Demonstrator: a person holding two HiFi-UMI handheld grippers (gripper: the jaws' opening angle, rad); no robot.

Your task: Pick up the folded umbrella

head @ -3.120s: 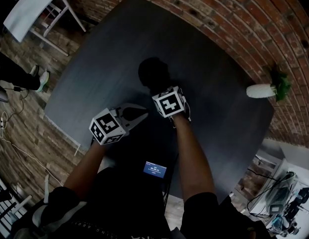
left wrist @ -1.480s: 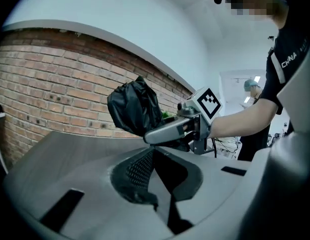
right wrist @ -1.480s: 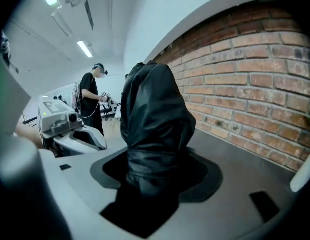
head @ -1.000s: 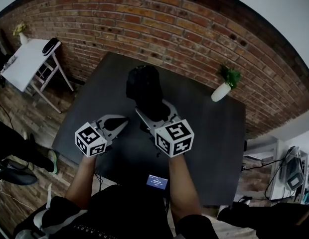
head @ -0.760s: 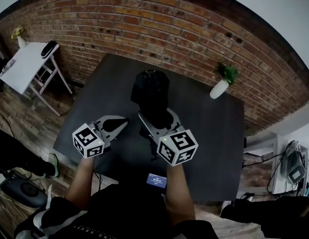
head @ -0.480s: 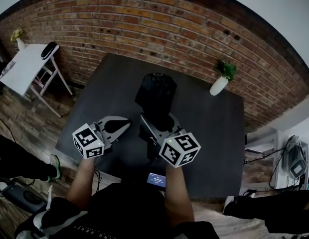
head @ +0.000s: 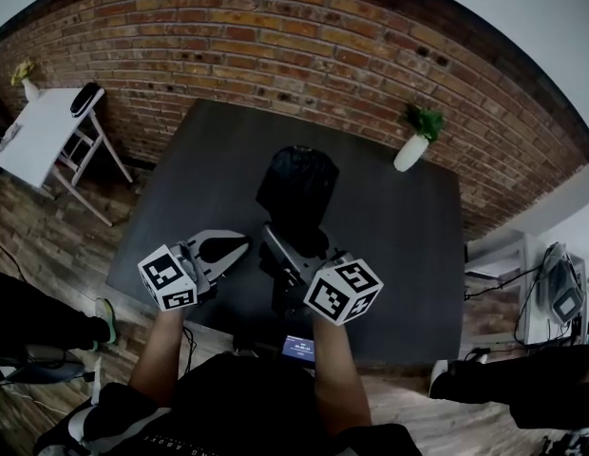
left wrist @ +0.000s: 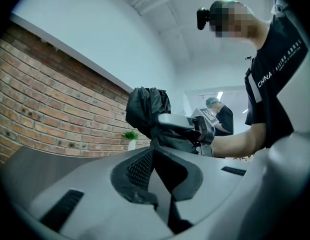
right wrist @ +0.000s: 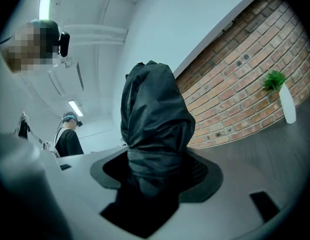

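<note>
Lifted off the table [head: 399,245] where it lay three seconds ago, the umbrella [head: 296,186] now stands upright above it. The right gripper [head: 296,245] holds it, jaws clamped tight on the lower end of the black bundle. The left gripper [head: 233,247] hangs just beside the right one, apart from the umbrella, its jaws closed together on nothing, and a vase [head: 409,153] stands at the table's far edge by the wall [head: 275,36].
</note>
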